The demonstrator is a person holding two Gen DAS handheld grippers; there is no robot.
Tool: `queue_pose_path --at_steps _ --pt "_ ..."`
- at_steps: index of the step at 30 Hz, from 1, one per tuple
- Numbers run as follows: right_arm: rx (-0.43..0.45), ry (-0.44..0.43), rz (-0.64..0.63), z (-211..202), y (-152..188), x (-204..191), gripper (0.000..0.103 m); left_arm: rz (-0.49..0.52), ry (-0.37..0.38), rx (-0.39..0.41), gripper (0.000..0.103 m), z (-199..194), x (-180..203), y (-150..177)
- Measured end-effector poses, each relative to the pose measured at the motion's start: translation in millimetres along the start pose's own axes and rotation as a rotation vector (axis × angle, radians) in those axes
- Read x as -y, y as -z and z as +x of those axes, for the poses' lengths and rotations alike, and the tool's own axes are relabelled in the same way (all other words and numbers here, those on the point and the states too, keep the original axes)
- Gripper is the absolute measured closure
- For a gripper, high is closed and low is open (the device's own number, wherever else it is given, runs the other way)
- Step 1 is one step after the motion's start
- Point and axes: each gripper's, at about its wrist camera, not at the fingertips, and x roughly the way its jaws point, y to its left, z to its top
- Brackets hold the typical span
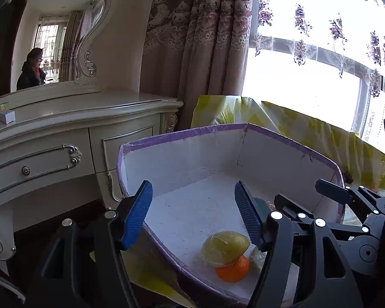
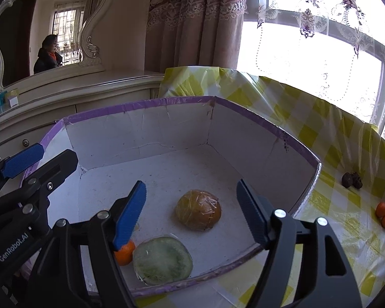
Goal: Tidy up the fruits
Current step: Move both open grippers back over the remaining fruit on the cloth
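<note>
A white box with a purple rim (image 2: 269, 125) stands on the yellow-checked table; it also shows in the left wrist view (image 1: 282, 138). Inside lie a wrapped green fruit (image 2: 163, 260), a wrapped brown-orange fruit (image 2: 198, 210) and a small orange (image 2: 124, 254). In the left wrist view the green fruit (image 1: 224, 247) rests against the orange (image 1: 232, 269). My left gripper (image 1: 193, 217) is open and empty over the box's left side. My right gripper (image 2: 190, 213) is open and empty above the box, over the fruits. Two small oranges (image 2: 382, 213) lie on the table to the right.
A dark dried fruit (image 2: 351, 179) lies on the tablecloth (image 2: 346, 231) right of the box. A cream dressing table (image 1: 64, 138) with a mirror stands to the left, close to the box. Curtains and a bright window are behind.
</note>
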Motion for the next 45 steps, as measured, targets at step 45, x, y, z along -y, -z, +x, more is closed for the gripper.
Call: queue_pose_path --at_steps 45 --pt "0.202 0.479 0.66 -141 126 289 0.002 0.484 0.686 0.137 0.004 -60 253 36"
